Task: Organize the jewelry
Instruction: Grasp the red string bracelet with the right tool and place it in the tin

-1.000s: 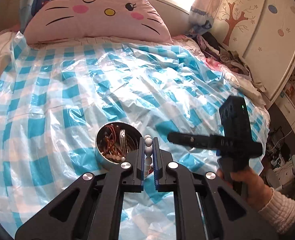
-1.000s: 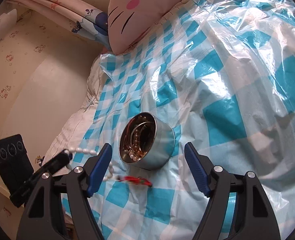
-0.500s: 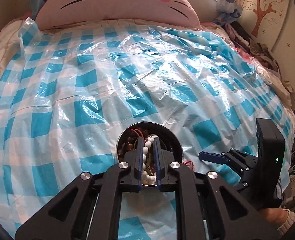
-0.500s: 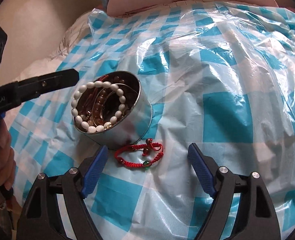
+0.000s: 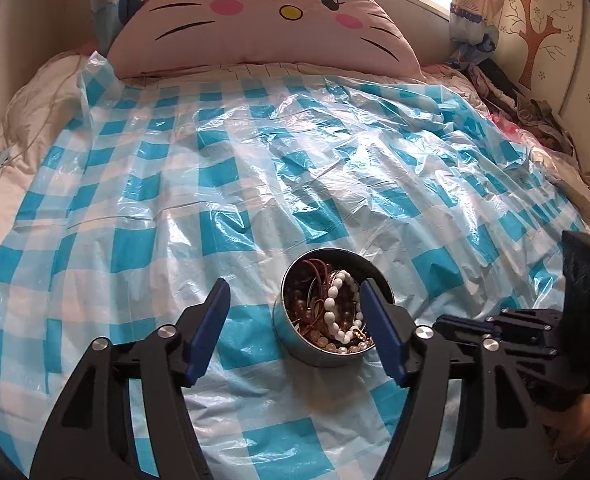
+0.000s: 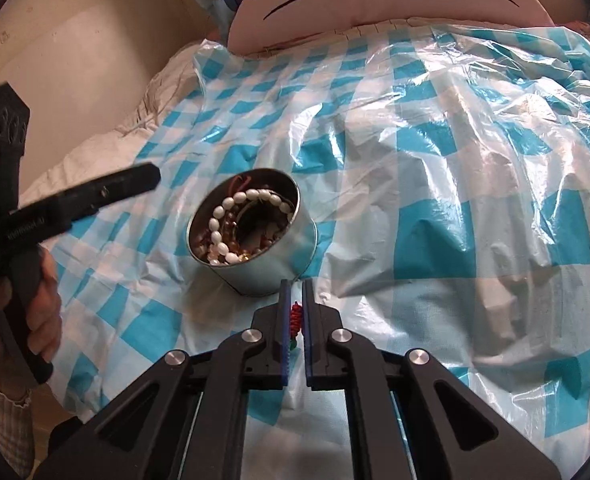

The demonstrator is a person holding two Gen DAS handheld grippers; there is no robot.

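- At the far left of the right wrist view, the left gripper (image 6: 151,178) is seen side-on, gripped by the person's left hand (image 6: 35,300); from this angle its finger spacing cannot be judged.
- In the left wrist view, the left gripper (image 5: 295,300) is shown with its blue-padded fingers (image 5: 209,332) spread wide and nothing held between them; the right-hand finger overlaps the near right rim of the tin.
- A round metal tin (image 5: 327,354) is set on the blue-and-white checked plastic sheet (image 5: 175,208), which is spread over the bed.
- Inside the tin, a white bead bracelet (image 5: 335,312) is laid on top of a tangle of brown beads and cords; in the right wrist view the same white bead bracelet (image 6: 235,220) is seen curving round the inside of the tin (image 6: 271,272).
- Just in front of the tin, the right gripper (image 6: 295,312) is drawn narrow, with a red cord bracelet (image 6: 295,318) pinched between its pads; whether the bracelet touches the sheet cannot be told.
- At the right edge of the left wrist view, the right gripper (image 5: 441,326) is seen from the side, beside the tin.
- A pink cat-face pillow (image 5: 263,20) is propped at the head of the bed.
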